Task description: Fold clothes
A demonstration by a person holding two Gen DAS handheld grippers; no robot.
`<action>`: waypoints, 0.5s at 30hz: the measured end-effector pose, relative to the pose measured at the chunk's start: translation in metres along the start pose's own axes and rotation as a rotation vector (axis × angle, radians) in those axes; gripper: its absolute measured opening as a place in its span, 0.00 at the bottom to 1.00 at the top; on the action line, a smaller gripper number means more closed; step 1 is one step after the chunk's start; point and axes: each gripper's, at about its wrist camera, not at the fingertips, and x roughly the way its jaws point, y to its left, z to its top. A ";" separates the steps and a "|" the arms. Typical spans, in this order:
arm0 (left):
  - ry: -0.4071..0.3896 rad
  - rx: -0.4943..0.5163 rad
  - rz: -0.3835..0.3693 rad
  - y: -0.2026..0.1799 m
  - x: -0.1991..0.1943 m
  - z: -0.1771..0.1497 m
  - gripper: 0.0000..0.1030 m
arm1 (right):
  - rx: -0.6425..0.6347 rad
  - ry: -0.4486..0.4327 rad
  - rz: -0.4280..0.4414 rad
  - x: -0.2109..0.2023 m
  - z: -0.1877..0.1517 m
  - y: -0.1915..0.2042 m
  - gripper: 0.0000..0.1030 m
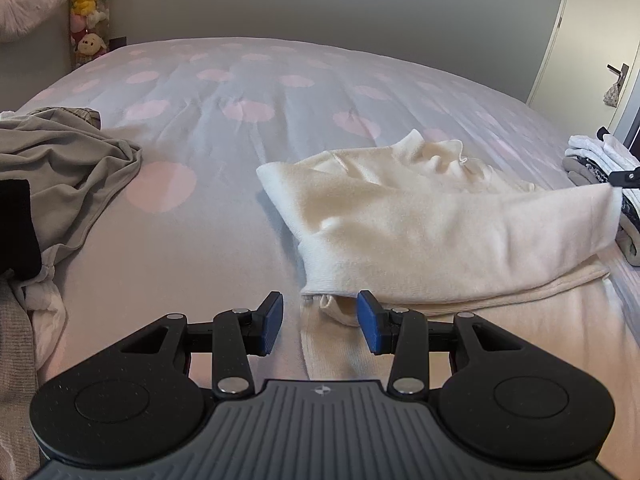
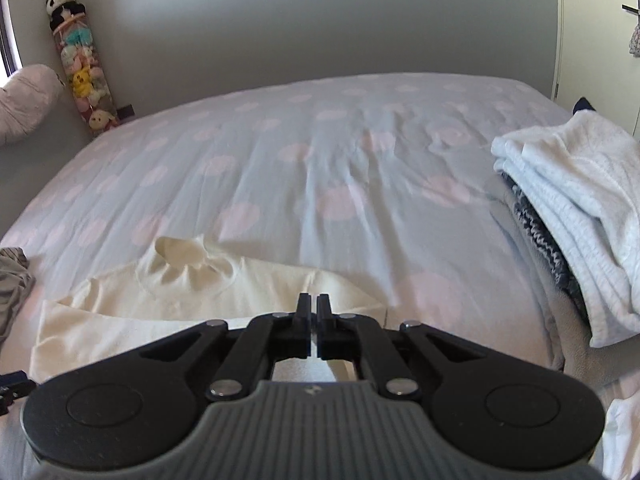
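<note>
A cream turtleneck sweater [image 1: 420,220] lies on the spotted bed cover [image 1: 224,92], partly folded over itself. Its right edge is lifted off the bed, up to my right gripper [image 1: 624,178]. In the right wrist view that gripper [image 2: 314,304] is shut, its jaws together on the cream fabric, with the collar [image 2: 180,256] ahead to the left. My left gripper [image 1: 320,320] stands open low over the bed, blue pads [image 1: 272,320] apart. A ribbed sleeve cuff [image 1: 328,302] lies loose between them, untouched.
A crumpled grey garment [image 1: 68,168] lies at the left edge with more clothes below it. A stack of folded white and dark clothes [image 2: 568,208] sits at the right. A column of plush toys [image 2: 84,76], a pillow [image 2: 24,100] and a door [image 1: 592,40] border the bed.
</note>
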 end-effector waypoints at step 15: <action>-0.005 0.027 0.018 0.003 0.010 -0.001 0.37 | 0.226 -0.061 -0.033 0.000 -0.065 -0.029 0.12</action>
